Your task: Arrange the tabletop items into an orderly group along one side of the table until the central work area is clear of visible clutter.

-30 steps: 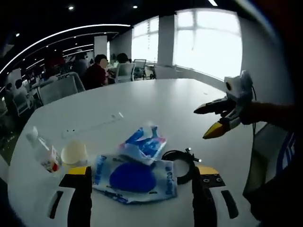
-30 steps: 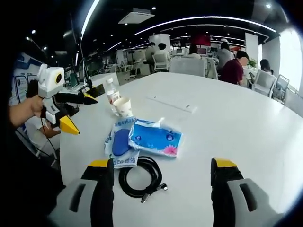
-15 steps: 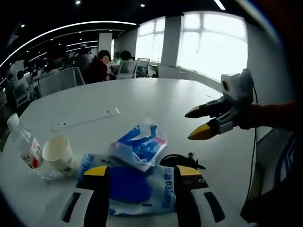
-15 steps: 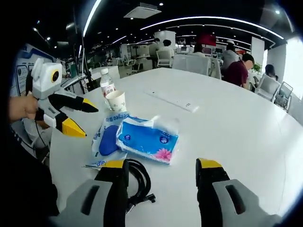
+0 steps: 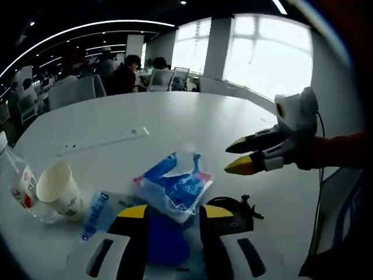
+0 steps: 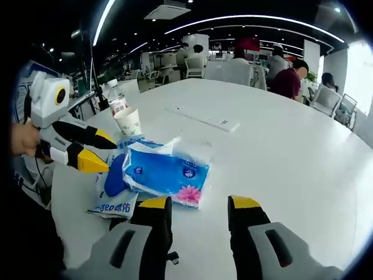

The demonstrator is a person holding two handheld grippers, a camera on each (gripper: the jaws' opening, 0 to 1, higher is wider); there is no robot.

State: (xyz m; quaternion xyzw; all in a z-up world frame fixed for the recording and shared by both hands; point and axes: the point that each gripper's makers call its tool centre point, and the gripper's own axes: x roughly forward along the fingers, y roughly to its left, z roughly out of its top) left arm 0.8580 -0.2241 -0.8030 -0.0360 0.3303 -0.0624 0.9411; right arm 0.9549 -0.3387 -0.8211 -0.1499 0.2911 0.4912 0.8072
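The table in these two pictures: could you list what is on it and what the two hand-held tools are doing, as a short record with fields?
surface: white table
tissue pack: blue tissue pack, lying partly over the wipes pack
wipes pack: white and blue wipes pack, flat
cup: paper cup, upright beside the bottle
bottle: water bottle, upright
cable: black cable, coiled near the packs
left gripper: left gripper, fingers apart, low over the wipes pack
right gripper: right gripper, fingers apart, holding nothing

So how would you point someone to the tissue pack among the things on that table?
On the big white round table, look at the cluster near the edge beside the paper cup. The tissue pack lies on a flat white pouch printed with a blue oval; only the pack has a pink flower at one corner.
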